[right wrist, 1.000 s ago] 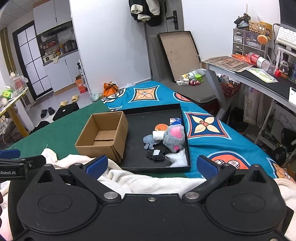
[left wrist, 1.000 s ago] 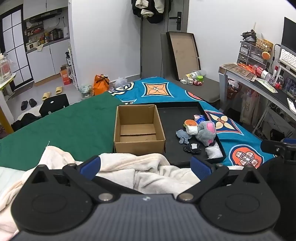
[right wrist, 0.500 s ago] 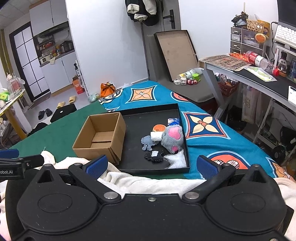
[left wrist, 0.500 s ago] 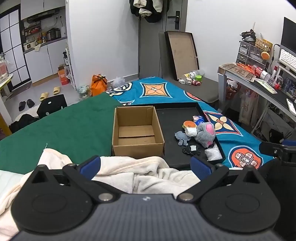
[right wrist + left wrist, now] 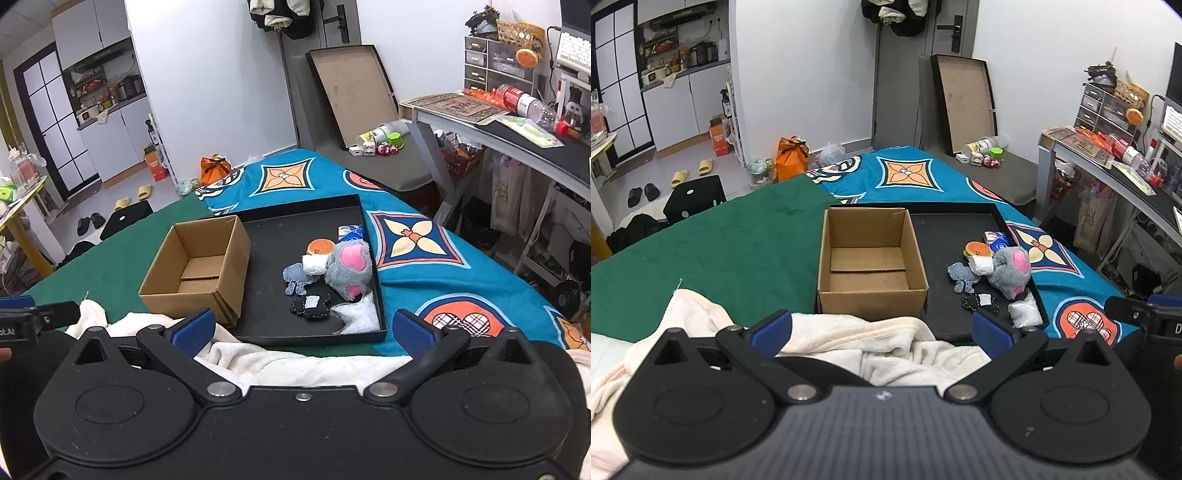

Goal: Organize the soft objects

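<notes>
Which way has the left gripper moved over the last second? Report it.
Yes. The left gripper has edged forward, toward the cardboard box, which looms slightly larger.

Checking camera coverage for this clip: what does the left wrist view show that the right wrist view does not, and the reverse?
Only the left wrist view shows the left gripper, jaws open, over the cream blanket, with the right gripper's body at its right edge. Only the right wrist view shows the right gripper, also open, and the white star-shaped piece clearly. Both show the empty cardboard box and the grey plush in the black tray.
</notes>
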`<state>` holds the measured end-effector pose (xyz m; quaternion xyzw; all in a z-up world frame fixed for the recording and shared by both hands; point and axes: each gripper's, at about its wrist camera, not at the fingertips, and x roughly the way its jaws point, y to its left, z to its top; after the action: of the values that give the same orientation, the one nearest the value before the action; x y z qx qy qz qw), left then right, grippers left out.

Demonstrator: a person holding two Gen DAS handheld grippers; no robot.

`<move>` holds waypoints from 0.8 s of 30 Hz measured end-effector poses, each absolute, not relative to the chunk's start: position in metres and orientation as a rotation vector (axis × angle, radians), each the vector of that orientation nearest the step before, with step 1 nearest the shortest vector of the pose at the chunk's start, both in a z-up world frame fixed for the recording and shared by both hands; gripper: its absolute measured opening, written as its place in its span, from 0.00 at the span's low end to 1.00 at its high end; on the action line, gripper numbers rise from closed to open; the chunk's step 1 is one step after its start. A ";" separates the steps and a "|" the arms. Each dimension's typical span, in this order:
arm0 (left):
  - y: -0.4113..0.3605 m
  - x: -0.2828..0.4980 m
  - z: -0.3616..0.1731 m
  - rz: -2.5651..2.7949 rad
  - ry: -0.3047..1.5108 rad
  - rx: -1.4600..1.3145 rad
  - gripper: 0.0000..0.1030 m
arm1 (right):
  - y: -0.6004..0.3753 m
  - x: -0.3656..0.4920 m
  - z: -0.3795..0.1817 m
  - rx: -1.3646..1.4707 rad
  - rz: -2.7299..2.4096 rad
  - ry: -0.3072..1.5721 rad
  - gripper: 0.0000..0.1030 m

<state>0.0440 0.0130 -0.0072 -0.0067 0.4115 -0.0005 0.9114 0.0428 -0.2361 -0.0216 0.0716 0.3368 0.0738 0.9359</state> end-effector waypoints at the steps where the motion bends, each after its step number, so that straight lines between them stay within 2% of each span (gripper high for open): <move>1: 0.015 0.047 -0.006 0.000 0.845 -0.017 0.99 | -0.235 0.044 -0.022 0.143 0.152 0.686 1.00; 9: 0.025 0.073 -0.005 0.030 0.831 -0.031 0.99 | -0.236 0.070 -0.025 0.160 0.178 0.690 1.00; 24: 0.040 0.137 -0.028 0.027 0.912 -0.087 0.97 | -0.258 0.125 -0.044 0.201 0.185 0.730 1.00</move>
<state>0.1372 0.0403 -0.0284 -0.0419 0.4404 0.0128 0.8967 0.1252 -0.2577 -0.0437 0.0978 0.3557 0.0903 0.9251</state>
